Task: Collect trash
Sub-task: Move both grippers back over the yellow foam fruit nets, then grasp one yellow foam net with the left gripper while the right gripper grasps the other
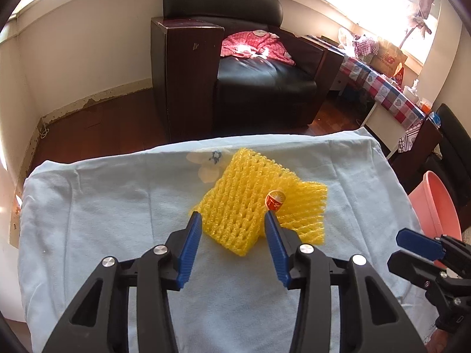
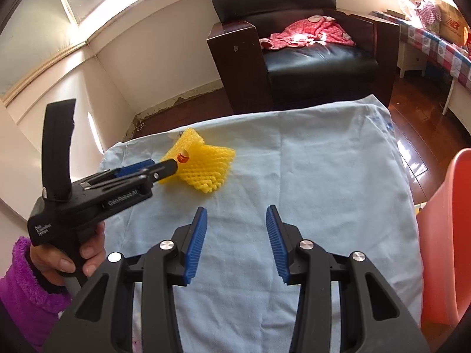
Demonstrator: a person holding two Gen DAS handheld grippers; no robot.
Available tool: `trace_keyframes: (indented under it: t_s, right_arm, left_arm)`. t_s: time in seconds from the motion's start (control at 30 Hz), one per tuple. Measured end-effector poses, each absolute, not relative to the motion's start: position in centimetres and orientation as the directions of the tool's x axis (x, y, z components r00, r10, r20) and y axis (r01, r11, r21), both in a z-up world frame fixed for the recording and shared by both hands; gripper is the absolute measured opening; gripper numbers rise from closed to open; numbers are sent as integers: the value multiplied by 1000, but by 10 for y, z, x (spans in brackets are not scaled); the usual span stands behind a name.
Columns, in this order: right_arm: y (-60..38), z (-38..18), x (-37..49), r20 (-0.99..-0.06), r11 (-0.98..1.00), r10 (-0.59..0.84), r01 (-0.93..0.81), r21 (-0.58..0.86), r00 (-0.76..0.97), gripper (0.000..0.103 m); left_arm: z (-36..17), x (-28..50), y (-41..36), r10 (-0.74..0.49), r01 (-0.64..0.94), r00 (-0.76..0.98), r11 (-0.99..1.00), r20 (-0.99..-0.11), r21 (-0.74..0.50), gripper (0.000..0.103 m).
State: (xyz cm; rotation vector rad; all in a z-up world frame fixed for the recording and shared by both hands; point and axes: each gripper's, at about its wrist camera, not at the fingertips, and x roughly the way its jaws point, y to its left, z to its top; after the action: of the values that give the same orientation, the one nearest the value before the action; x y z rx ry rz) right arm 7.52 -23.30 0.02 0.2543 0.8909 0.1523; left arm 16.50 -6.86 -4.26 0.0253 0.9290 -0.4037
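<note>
The left tongs [image 1: 234,220] stand wide open, their blue ribbed fingers [image 1: 191,247] on either side of the near corner of a yellow foam mesh fruit sleeve [image 1: 250,197]; whether either finger touches the foam cannot be told. Seen from the right wrist, the black body of the left tongs hides that near corner, and only one blue finger shows there. The right tongs [image 2: 237,214] are also wide open and grip nothing, hovering over bare cloth near the middle of the counter.

The sleeve lies folded on a pale blue cloth [image 1: 117,206] covering the counter, toward its far edge. A small round orange-and-white sticker [image 1: 275,200] sits on the sleeve; its print is too small to read. A white patch with a blue mark [image 1: 210,161] is partly hidden behind the sleeve.

Beside the counter's right edge stands a salmon-pink plastic tub [image 1: 435,206], cut off by the frame. Beyond the far edge is a black leather armchair [image 1: 265,82] with a red patterned garment [image 1: 256,45] on it.
</note>
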Motion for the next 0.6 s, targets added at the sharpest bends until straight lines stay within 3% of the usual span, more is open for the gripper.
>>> trace_keyframes:
  t_s: [0.1, 0.17, 0.23, 0.6]
  right_arm:
    - [-226, 1, 90, -739, 958, 254, -56, 282, 624, 42]
    - [-221, 0, 99, -735, 956, 266, -74, 283, 624, 42]
    - [-216, -2, 108, -736, 955, 274, -83, 285, 620, 42]
    - [-198, -26, 150, -767, 959, 268, -87, 269, 584, 42]
  left_arm:
    - [-46, 166, -69, -345, 362, 529, 918, -775, -162, 32]
    - [-47, 164, -71, -361, 382, 524, 909, -771, -165, 19]
    - [-46, 161, -69, -361, 380, 532, 910, -766, -166, 16]
    - [-34, 147, -33, -406, 316, 546, 910, -733, -269, 15]
